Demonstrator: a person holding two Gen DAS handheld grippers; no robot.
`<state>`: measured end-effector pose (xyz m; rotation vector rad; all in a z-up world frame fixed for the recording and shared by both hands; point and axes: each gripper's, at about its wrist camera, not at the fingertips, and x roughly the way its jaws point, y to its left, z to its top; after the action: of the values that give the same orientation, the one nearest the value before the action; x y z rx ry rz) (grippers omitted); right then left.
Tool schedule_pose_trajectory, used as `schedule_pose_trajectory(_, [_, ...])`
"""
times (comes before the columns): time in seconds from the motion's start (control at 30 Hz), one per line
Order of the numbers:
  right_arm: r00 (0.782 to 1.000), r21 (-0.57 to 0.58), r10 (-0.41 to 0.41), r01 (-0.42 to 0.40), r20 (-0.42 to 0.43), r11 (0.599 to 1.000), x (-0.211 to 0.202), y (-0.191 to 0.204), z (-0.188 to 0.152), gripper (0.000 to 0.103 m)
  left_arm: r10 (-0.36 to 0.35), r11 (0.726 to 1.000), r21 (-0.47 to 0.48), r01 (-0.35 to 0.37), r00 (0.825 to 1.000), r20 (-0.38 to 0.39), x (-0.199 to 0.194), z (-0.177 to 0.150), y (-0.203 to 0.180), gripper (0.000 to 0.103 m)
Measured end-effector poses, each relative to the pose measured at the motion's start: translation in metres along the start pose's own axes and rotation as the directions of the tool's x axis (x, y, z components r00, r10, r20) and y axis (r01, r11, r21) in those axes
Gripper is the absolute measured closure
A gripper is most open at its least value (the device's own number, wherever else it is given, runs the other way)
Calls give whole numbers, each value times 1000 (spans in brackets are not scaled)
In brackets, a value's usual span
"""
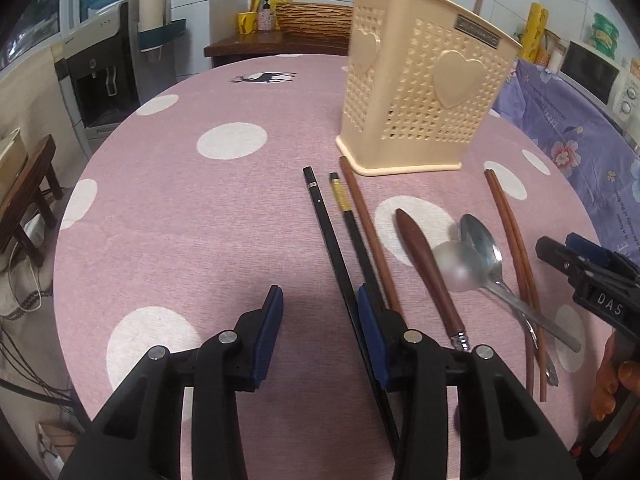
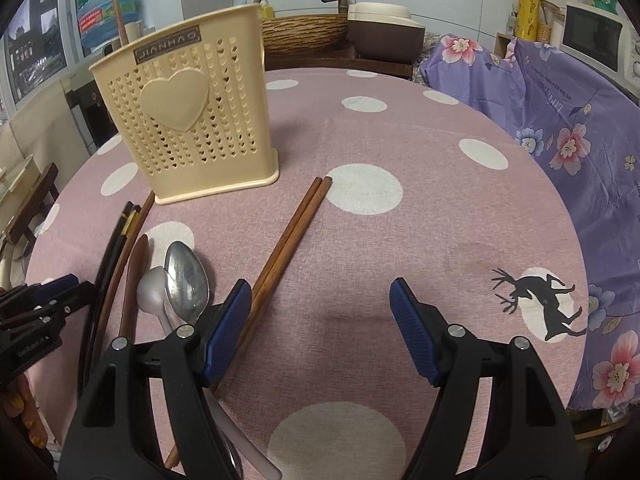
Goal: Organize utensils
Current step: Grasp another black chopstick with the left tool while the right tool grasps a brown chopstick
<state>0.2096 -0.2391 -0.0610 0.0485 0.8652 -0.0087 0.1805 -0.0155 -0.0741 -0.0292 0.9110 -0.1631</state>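
Observation:
A cream perforated utensil holder (image 1: 416, 92) with heart reliefs stands upright on the pink dotted tablecloth (image 1: 208, 224); brown sticks poke out of its top. In front of it lie two black chopsticks (image 1: 332, 240), a single brown chopstick (image 1: 366, 224), a wooden-handled utensil (image 1: 424, 264), two metal spoons (image 1: 476, 252) and a pair of brown chopsticks (image 1: 516, 248). My left gripper (image 1: 320, 300) is open and empty, its right finger beside the black chopsticks. My right gripper (image 2: 318, 292) is open and empty, its left finger against the brown chopstick pair (image 2: 288, 240). The holder (image 2: 188, 120) and spoons (image 2: 186, 280) also show in the right wrist view.
A purple floral cloth (image 2: 560, 120) hangs at the table's right. A woven basket (image 2: 300, 32) and a rice cooker (image 2: 384, 28) sit on a dark shelf behind the table. A water dispenser (image 1: 96, 72) stands at the left, a microwave (image 1: 596, 72) at the right.

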Motion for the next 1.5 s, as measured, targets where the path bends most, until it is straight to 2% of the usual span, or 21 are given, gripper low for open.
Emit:
schedule_pose_trajectory(0.2, [999,-20,-28,27,-42,999,10,7,-4,31,9,1000,-9,-9,1000,0,-1,-1,3,63])
schedule_pose_trajectory(0.4, [998,43,-31,34,-61,998,3,-20,-7,31,-4,1000,-19,4,1000,2,-1,1,4,63])
schedule_pose_trajectory(0.53, [993,72,-93,98,-67,993,4,-39,-5,34,-4,1000,-22,5,1000,4,0,2,4,63])
schedule_pose_trajectory(0.63, [998,130,-37,43,-43,991,-1,-49,0,36,-14,999,-35,15,1000,4,0,3,6,63])
schedule_pose_trajectory(0.77, [999,114,-19,22,-26,993,-1,-42,8,36,-26,998,-59,26,1000,10,0,8,11,63])
schedule_pose_trajectory(1.0, [1000,120,5,-3,-19,993,2,-33,13,36,-33,999,-43,33,999,10,10,28,9,64])
schedule_pose_trajectory(1.1, [1000,118,-2,3,-12,993,0,-33,13,36,-18,999,-28,18,1000,-11,23,39,6,71])
schedule_pose_trajectory(1.23, [1000,121,-8,8,-4,993,-4,-35,13,36,28,999,-22,-29,999,-30,38,51,8,88])
schedule_pose_trajectory(1.5, [1000,105,21,-21,5,994,-3,-31,17,39,16,999,-39,-18,999,-37,44,60,11,93])
